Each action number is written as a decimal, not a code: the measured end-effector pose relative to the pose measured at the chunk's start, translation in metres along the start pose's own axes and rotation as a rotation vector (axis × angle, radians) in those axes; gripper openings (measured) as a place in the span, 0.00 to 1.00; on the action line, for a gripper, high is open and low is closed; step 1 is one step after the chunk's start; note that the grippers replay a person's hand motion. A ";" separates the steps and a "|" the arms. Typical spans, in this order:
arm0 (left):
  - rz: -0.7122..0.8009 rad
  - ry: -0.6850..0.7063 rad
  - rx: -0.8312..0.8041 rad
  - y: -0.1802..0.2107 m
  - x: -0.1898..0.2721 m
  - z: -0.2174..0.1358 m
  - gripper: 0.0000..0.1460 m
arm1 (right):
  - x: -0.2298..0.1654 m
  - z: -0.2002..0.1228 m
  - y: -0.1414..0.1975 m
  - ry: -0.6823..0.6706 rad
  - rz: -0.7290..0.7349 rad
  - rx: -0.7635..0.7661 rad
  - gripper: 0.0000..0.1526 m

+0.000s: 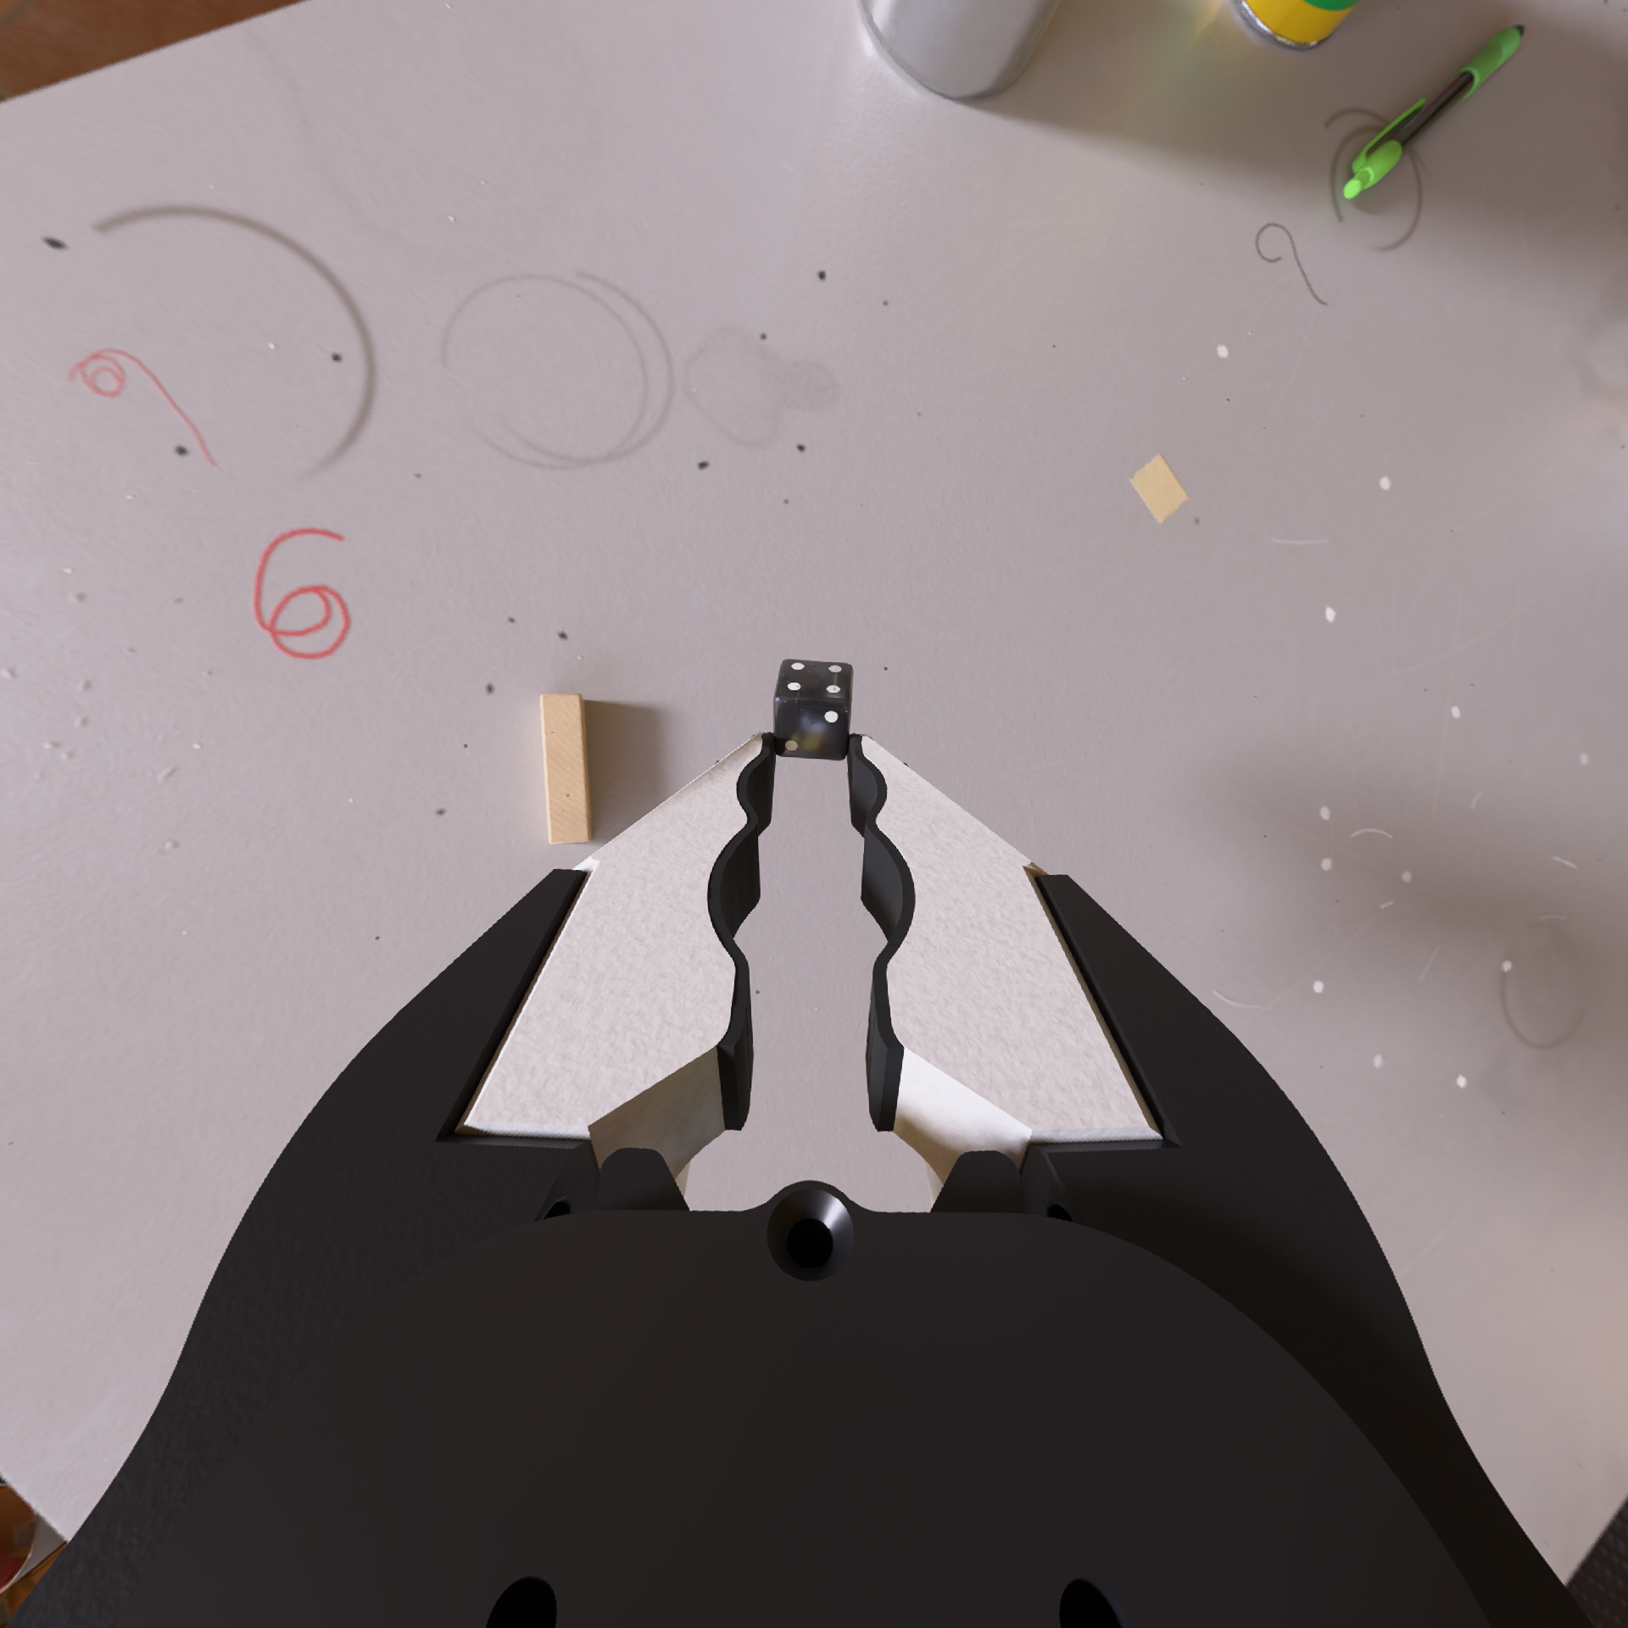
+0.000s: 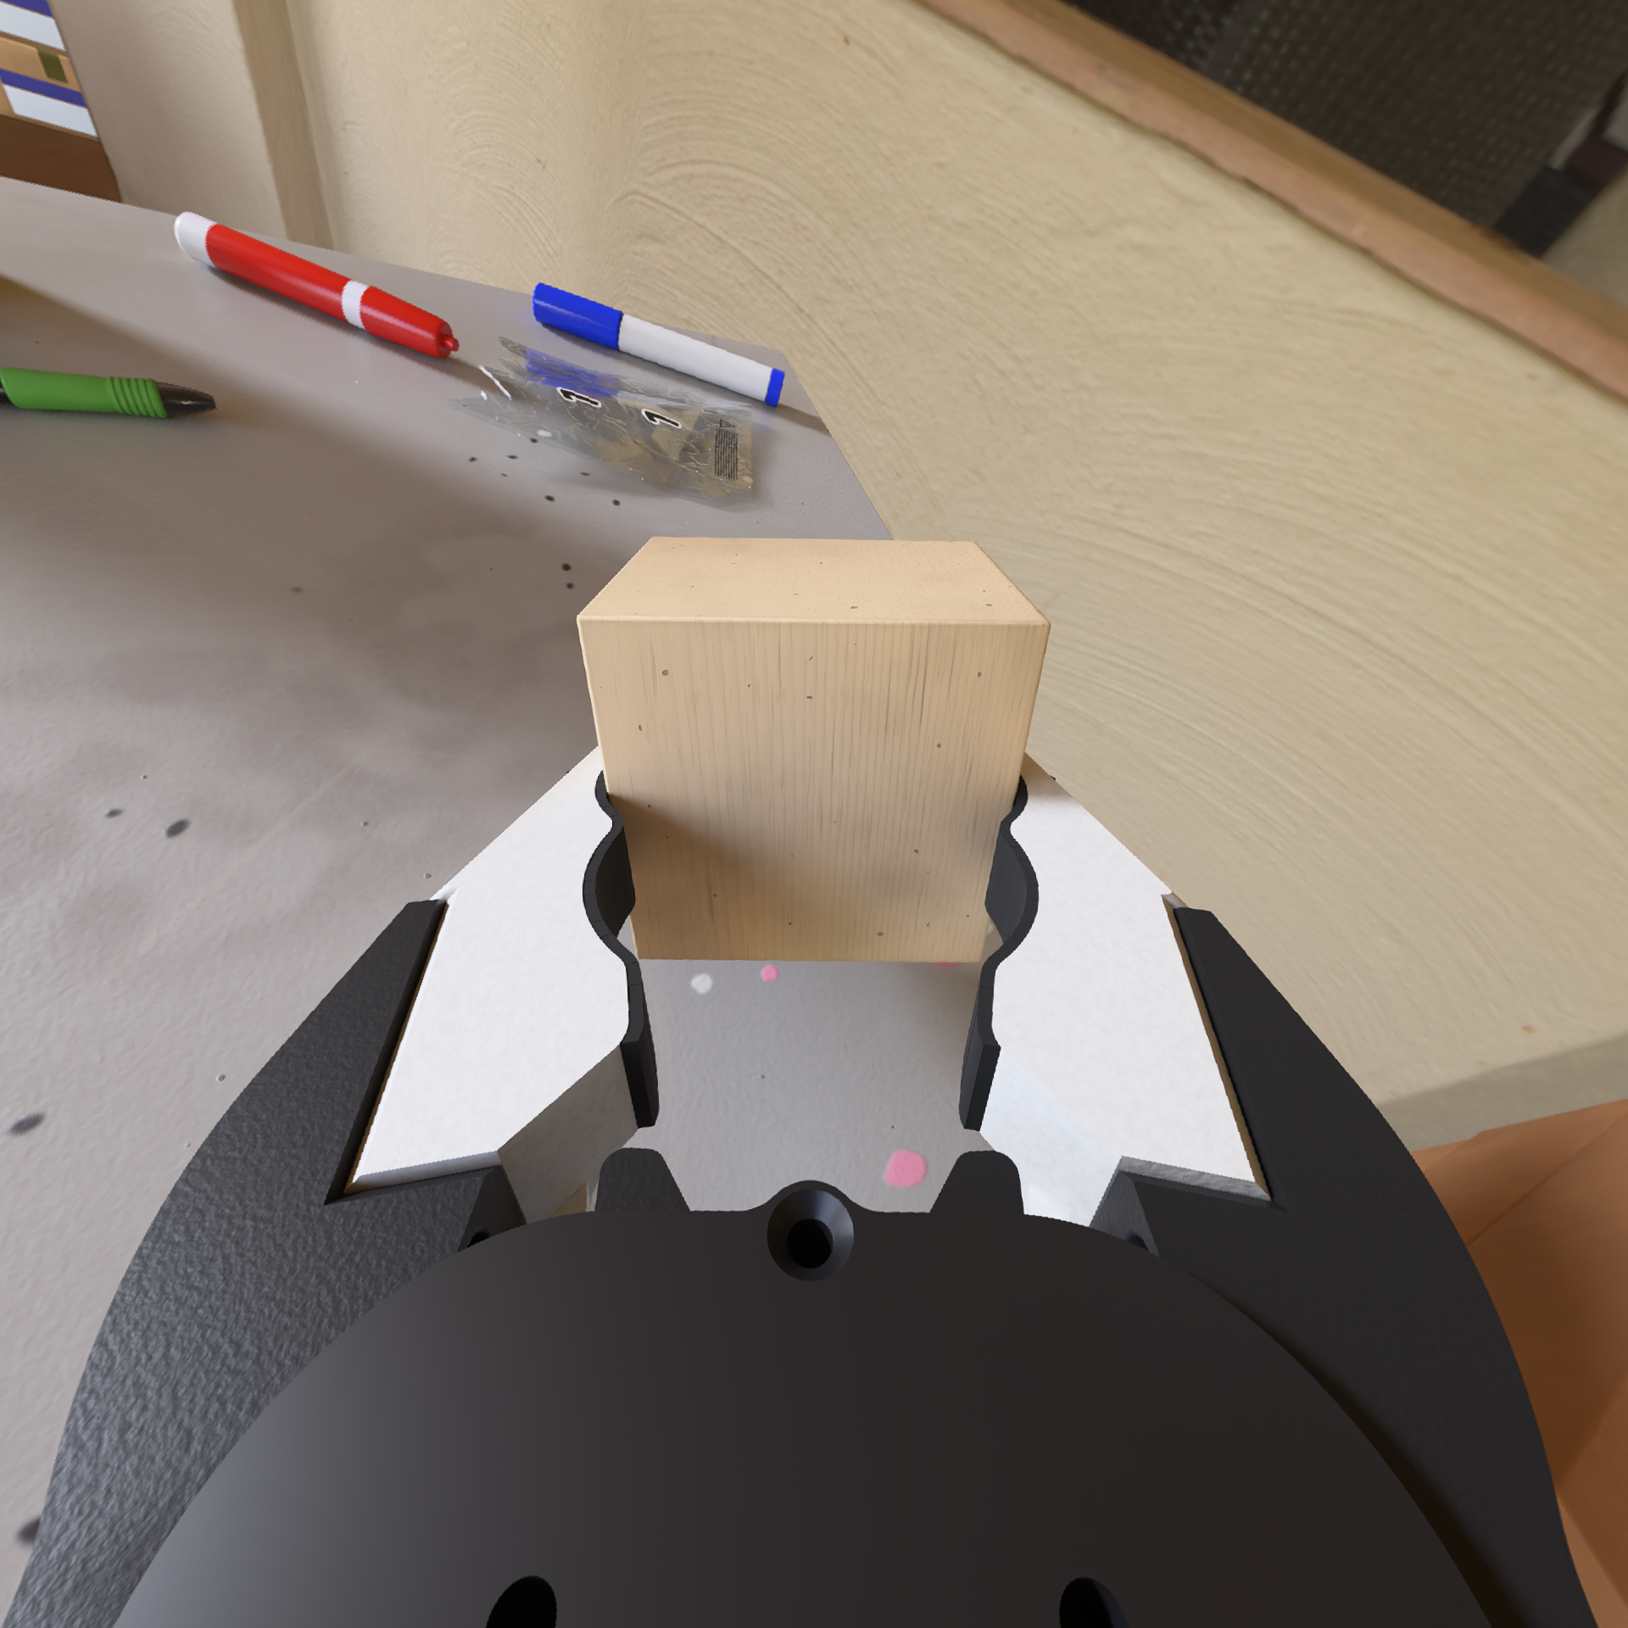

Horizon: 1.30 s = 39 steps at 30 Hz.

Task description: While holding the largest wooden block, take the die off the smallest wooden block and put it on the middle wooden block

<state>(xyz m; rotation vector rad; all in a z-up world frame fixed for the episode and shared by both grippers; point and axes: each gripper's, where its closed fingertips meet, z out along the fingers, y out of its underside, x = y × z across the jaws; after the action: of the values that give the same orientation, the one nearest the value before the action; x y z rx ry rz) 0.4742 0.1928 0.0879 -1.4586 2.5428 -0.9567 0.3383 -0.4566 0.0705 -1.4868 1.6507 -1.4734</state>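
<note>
In the left wrist view my left gripper (image 1: 811, 749) is shut on a dark die with white pips (image 1: 812, 705), pinched at the very fingertips above the grey table (image 1: 881, 546). A long pale wooden block (image 1: 566, 768) lies flat on the table just left of the fingertips. A small pale wooden block (image 1: 1159, 489) lies farther off to the right with nothing on it. In the right wrist view my right gripper (image 2: 810, 793) is shut on the largest wooden block (image 2: 810, 749), a pale cube held above the table near its edge.
A silver can (image 1: 956, 40), a yellow container (image 1: 1291, 18) and a green pen (image 1: 1418, 114) sit at the table's far side. In the right wrist view a red marker (image 2: 313, 282), a blue marker (image 2: 656, 344), a clear wrapper (image 2: 617, 423) and a green pen (image 2: 106, 392) lie near the table edge by a beige wall (image 2: 1145, 440).
</note>
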 end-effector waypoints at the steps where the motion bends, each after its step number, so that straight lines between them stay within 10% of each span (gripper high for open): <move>1: 0.004 -0.010 0.005 0.000 -0.001 -0.001 0.11 | -0.001 0.000 0.000 -0.004 0.002 0.002 0.54; 14: -0.032 0.062 0.077 -0.007 0.006 -0.013 0.11 | -0.006 0.001 0.000 -0.030 0.002 0.002 0.54; 26: 0.064 -0.237 -0.187 0.018 -0.052 0.010 0.11 | -0.008 0.000 -0.002 -0.043 -0.004 0.009 0.54; 39: 0.043 -0.270 -0.312 0.029 -0.072 0.030 0.11 | -0.011 0.001 -0.001 -0.060 0.001 0.006 0.54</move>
<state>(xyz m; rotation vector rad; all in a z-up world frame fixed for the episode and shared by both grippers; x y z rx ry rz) 0.5022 0.2465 0.0301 -1.4756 2.5867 -0.3365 0.3427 -0.4468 0.0681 -1.5124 1.6103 -1.4179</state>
